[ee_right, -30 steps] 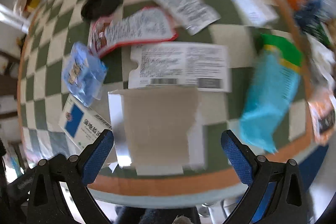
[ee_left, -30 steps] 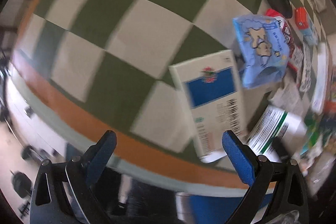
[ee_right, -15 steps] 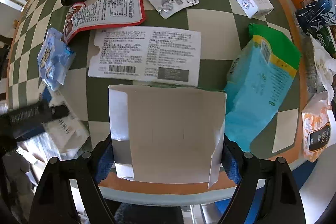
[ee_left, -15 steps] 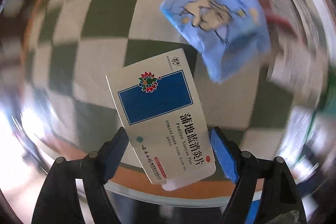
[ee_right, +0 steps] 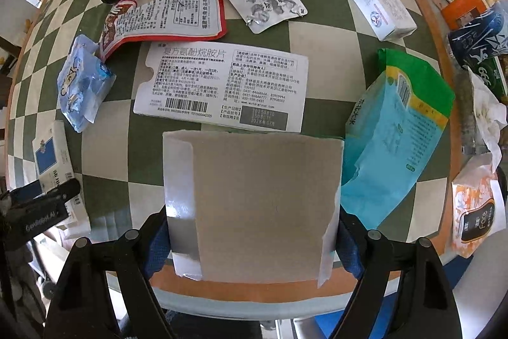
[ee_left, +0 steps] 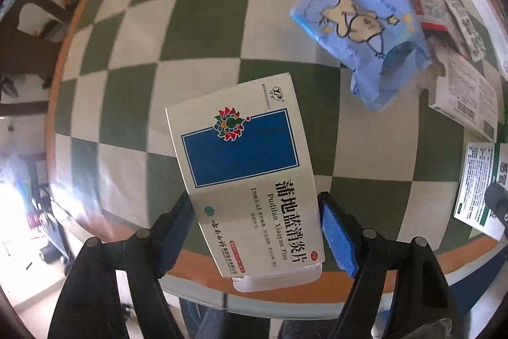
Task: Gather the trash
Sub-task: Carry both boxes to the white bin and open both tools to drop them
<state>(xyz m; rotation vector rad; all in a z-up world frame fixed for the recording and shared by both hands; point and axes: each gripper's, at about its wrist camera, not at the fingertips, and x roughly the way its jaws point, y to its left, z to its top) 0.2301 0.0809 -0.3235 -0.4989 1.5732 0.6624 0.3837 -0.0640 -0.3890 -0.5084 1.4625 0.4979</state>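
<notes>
1. Our left gripper has closed in on the blue-and-white medicine box, its pads now against the box's sides at the near edge of the checkered table.
2. Our right gripper, open a second ago, now clamps the flattened grey carton.
3. With both pieces gripped, we judge them ready to carry off; the other wrappers still lie on the table.

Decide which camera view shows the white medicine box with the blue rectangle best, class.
The left wrist view. There the white medicine box with the blue rectangle fills the centre, printed face legible, between the jaws of the left gripper. The right wrist view shows it only small and foreshortened at the left edge.
</notes>
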